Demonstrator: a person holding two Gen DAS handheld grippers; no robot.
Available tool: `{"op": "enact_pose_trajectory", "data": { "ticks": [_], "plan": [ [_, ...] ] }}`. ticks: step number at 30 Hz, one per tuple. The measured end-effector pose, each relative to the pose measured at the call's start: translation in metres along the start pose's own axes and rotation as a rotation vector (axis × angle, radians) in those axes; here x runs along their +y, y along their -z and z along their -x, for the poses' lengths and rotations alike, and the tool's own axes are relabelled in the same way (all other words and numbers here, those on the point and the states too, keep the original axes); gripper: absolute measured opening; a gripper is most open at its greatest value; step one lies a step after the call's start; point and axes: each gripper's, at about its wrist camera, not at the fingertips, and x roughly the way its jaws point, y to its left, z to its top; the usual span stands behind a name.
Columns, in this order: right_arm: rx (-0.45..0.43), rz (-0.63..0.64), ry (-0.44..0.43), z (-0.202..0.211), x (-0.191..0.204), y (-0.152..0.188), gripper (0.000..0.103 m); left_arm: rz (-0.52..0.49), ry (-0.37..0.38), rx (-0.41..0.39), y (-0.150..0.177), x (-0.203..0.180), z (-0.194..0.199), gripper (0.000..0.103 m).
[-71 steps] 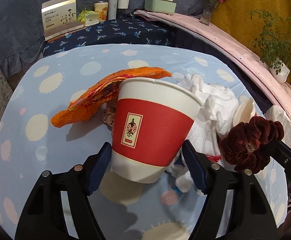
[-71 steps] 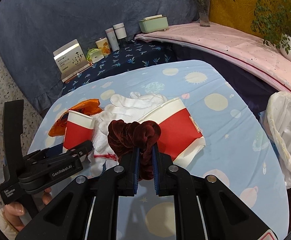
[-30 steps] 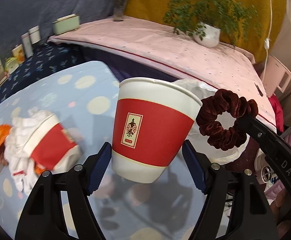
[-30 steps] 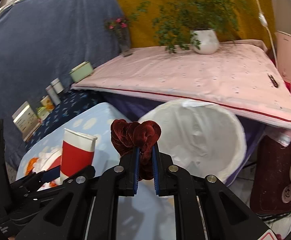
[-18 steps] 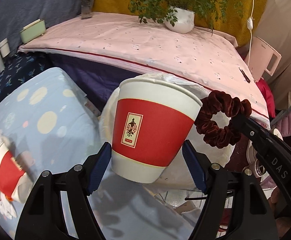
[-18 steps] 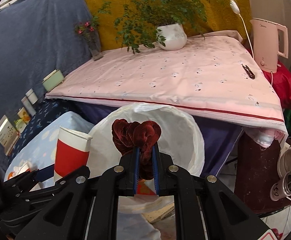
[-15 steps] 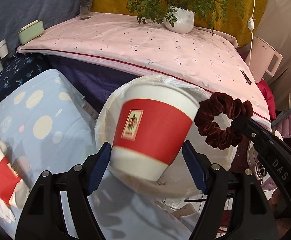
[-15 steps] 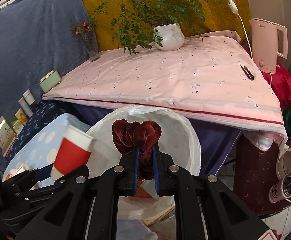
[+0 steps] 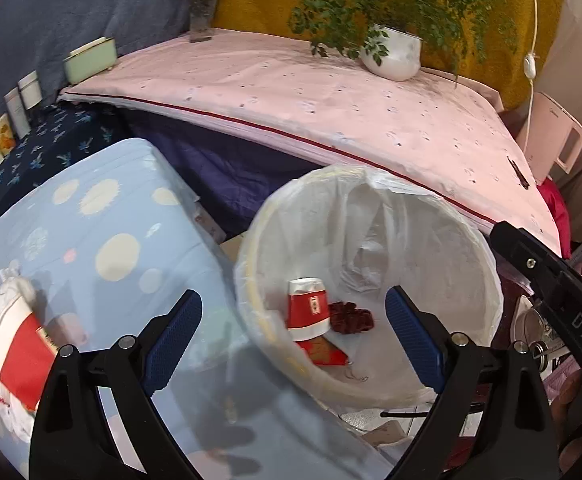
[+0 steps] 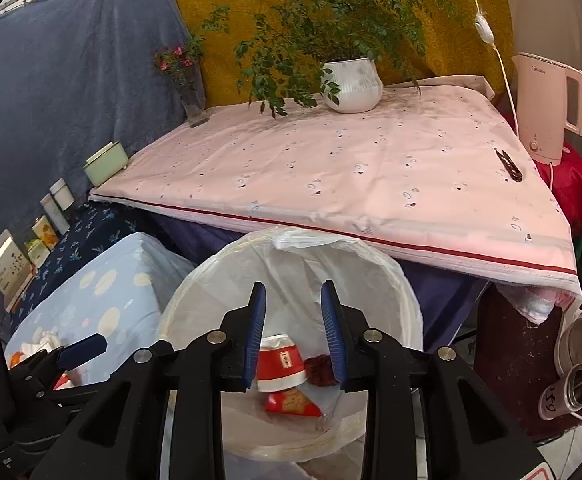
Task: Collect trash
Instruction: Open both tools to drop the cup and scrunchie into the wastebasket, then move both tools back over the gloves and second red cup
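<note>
A white-lined trash bin (image 9: 487,280) stands beside the blue dotted table (image 9: 103,224). Inside it lie a red-and-white paper cup (image 9: 307,314), a dark red scrunchie (image 9: 351,318) and a red wrapper (image 9: 323,354). My left gripper (image 9: 293,334) is open and empty above the bin's near rim. My right gripper (image 10: 293,334) is open and empty over the bin (image 10: 407,300); the cup (image 10: 281,364), scrunchie (image 10: 318,369) and wrapper (image 10: 291,402) show below it. Another red-and-white cup (image 9: 19,352) lies on white tissue (image 9: 7,288) at the table's left.
A pink-covered surface (image 10: 351,172) rises behind the bin, with a potted plant (image 10: 353,84), a flower vase (image 10: 191,92) and a pink kettle (image 10: 547,104). Small boxes and jars (image 10: 47,220) stand on a dark blue cloth. Metal cans (image 10: 579,384) sit at the far right.
Both grippers opened. The cup dropped from my left gripper and the scrunchie from my right gripper; both now lie in the bin.
</note>
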Motion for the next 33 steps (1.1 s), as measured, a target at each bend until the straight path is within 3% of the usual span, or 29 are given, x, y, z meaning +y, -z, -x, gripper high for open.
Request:
{"op": "enact_pose_trajectory", "data": {
  "ticks": [11,27,33],
  "plan": [
    [0.023,0.083,-0.057,0.012,0.056,0.022,0.053,0.107,-0.100,-0.046,0.022,0.059,0.042,0.089],
    [0.103,0.242,-0.199,0.022,0.172,0.069,0.056,0.290,-0.259,-0.047,0.075,0.175,0.095,0.089],
    [0.133,0.319,-0.243,0.025,0.213,0.091,0.062,0.360,-0.301,-0.033,0.102,0.215,0.109,0.091]
  ]
}}
